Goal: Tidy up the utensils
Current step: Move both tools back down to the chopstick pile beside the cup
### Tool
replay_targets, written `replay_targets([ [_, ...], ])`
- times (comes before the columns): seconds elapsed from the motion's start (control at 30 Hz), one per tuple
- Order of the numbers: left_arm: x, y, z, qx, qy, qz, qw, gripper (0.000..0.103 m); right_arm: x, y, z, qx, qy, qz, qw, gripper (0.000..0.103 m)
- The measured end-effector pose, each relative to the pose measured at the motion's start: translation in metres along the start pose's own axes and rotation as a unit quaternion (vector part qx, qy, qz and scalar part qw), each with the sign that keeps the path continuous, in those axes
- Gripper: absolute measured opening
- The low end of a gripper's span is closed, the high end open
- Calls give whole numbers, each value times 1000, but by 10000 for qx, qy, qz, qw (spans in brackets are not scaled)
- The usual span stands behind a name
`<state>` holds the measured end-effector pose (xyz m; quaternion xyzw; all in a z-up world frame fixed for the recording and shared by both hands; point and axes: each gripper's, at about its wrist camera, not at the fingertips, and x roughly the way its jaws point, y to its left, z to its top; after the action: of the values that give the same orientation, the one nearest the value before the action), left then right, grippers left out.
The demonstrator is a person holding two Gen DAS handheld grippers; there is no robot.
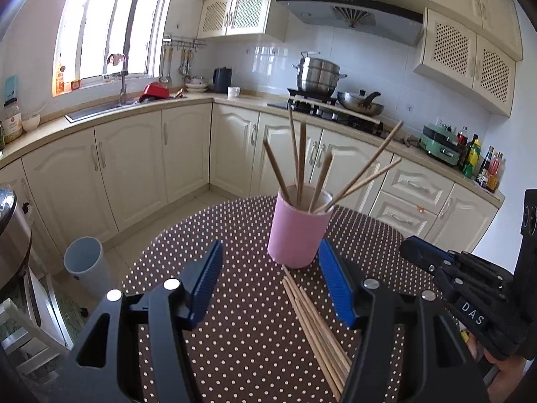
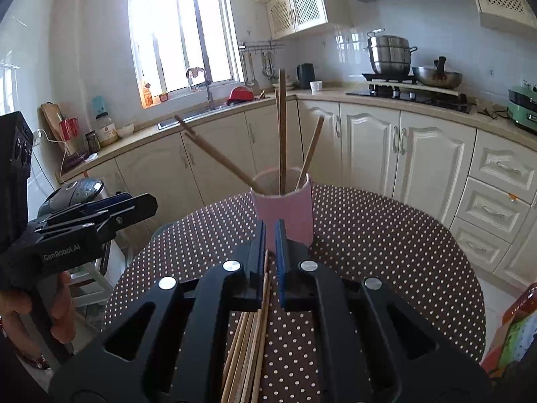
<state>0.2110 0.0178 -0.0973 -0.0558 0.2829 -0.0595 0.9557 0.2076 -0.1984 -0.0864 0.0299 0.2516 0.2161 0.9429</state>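
Several chopsticks (image 1: 300, 164) already stand in a pink cup (image 1: 297, 231). A bundle (image 1: 313, 322) lies on the table (image 1: 235, 336), unsorted. The left gripper (image 1: 272, 282) is open and empty; the right gripper (image 2: 270, 262) is closed, holding nothing.

White letters reading "DAS" stand on a small black block on the side of the right gripper (image 1: 419, 252), seen from the left wrist view. From the right wrist view, "GenRobot.AI" is printed in pale letters on the black body of the left gripper (image 2: 141, 201). The range hood's (image 1: 352, 10) front panel marking is too small to read.
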Motion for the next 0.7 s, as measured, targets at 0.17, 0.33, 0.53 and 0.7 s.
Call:
replay_targets([
  [0.17,41,-8,-36,261,958,27,9951,60,36,1,-32,-83,904,-27,9959,7],
  [0.33,68,-15,-63,494,1514,58,9872,60,64,3,-59,-253,1532,-124,9878,7],
  [0.53,81,-14,-79,408,1737,-35,9839,60,83,2,-76,-330,1910,-135,9809,7],
  [0.7,88,-7,-85,261,1868,-93,9820,60,93,6,-82,-322,1979,-84,9797,7],
])
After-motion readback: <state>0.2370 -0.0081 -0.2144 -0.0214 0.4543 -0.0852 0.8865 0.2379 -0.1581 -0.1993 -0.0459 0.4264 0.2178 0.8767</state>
